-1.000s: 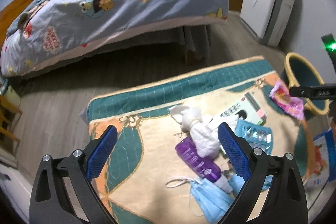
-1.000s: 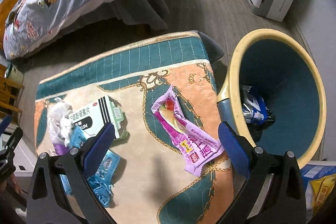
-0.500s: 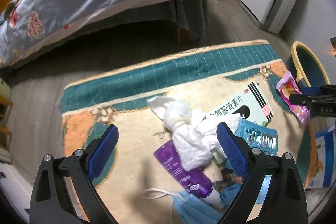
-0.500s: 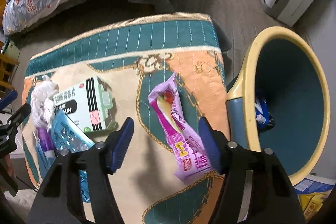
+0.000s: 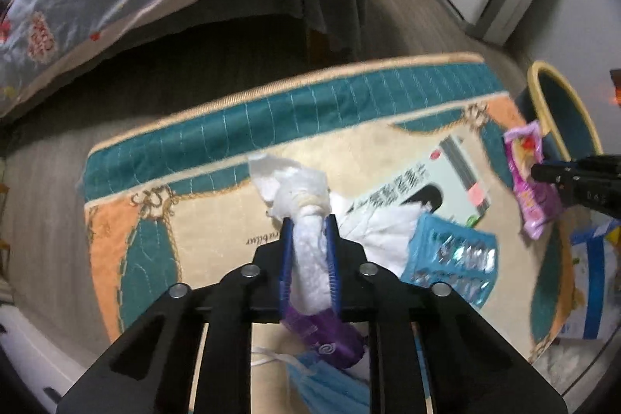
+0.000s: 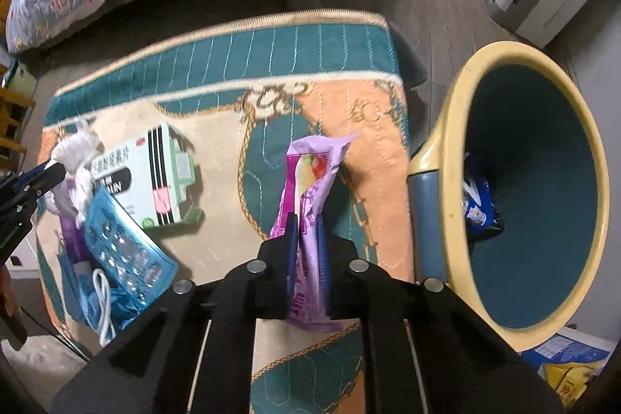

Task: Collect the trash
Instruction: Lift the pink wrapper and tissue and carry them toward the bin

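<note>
Trash is now being gripped on both sides — the left gripper (image 5: pixel 309 251), wide open a second ago, is clamping the white tissue wad (image 5: pixel 308 260), while the right gripper (image 6: pixel 305 251) is pinching the purple wrapper (image 6: pixel 306 216) on the mat (image 6: pixel 217 72) — both seem ready for the bin (image 6: pixel 450 150).

There is 1 white tissue wad (image 5: pixel 308 258), 1 purple wrapper (image 6: pixel 308 204), 1 purple bottle (image 5: pixel 326 340), 1 medicine box (image 6: pixel 155 177), 1 blue pill pack (image 5: pixel 452 258), 1 bin (image 6: pixel 531 181) and 1 mat (image 5: pixel 155 251).

Blue face mask (image 5: pixel 326 387) partly hidden
</note>
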